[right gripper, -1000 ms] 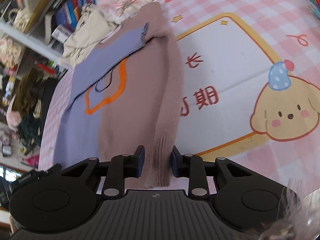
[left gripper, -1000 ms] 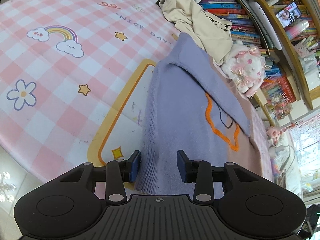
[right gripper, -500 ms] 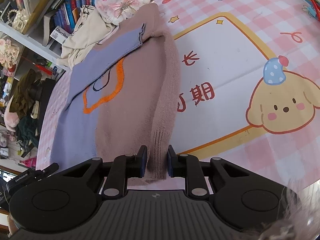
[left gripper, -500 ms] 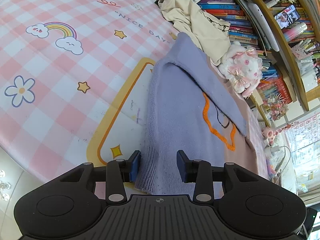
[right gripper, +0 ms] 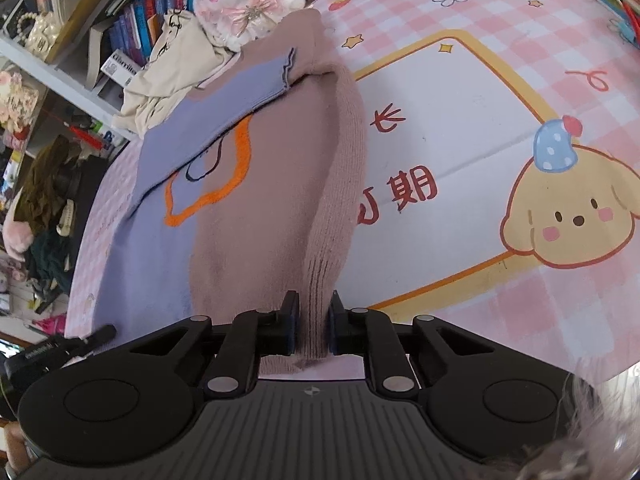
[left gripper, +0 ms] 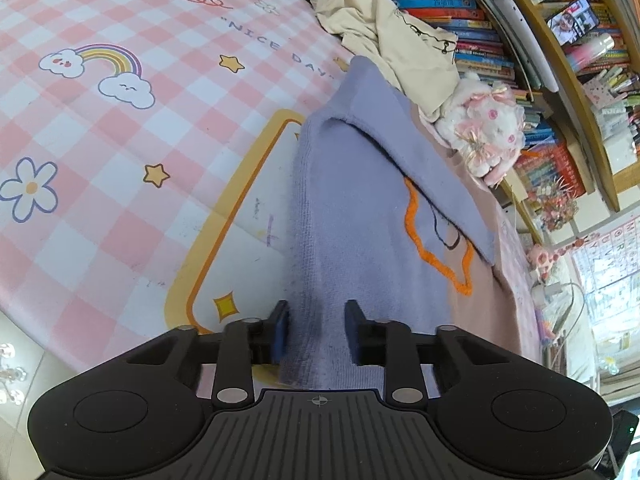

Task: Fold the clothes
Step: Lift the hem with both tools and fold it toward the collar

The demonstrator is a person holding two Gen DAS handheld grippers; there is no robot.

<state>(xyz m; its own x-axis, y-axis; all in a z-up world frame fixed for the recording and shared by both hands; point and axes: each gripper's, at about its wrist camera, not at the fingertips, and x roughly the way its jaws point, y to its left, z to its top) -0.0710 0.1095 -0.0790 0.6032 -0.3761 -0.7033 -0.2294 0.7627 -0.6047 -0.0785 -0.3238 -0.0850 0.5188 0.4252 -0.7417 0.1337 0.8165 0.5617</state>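
At lower centre, the sweater (right gripper: 256, 216) hem on the mat (right gripper: 460, 92) is now pinched tight by the right gripper (right gripper: 312, 330); the left gripper (left gripper: 317, 330), narrowed since, is only half-closed, so lifting looks premature

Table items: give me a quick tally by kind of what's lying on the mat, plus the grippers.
Sweaters, purple and mauve: 1, the sweater
Cream garments, crumpled at the far edge: 1, the cream garment
Plush toys, white and pink: 1, the plush toy
Grippers at the sweater's near hem: 2, left gripper and right gripper
Total: 5
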